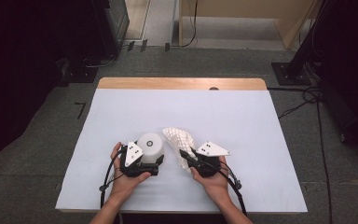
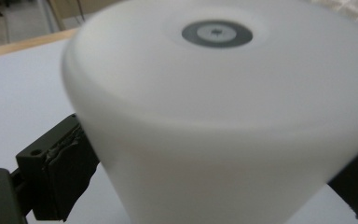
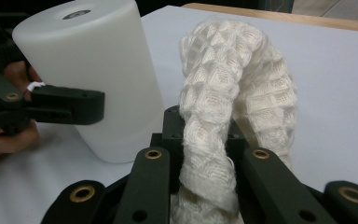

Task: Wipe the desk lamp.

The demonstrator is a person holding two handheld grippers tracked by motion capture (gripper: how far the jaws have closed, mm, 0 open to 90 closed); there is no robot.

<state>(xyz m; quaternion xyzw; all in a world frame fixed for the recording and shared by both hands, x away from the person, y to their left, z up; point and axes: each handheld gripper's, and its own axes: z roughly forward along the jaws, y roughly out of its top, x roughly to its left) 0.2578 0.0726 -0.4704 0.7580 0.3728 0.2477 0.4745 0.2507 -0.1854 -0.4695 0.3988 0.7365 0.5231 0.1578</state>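
Left tongs [image 1: 154, 161] clamping white cup [image 1: 151, 145], right tongs [image 1: 185, 156] pinching waffle cloth [image 1: 179, 137], near front table edge [image 1: 182, 210]

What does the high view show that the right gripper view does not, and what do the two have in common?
The high view adds the whole white-covered table, its wooden far edge, the grey floor with cables, and the person's right hand. The right gripper view adds the cloth close up: its waffle weave, and the strand pinched between the shut jaws of the right gripper. Both show the white cup in the jaws of the left gripper, with the cloth beside it.
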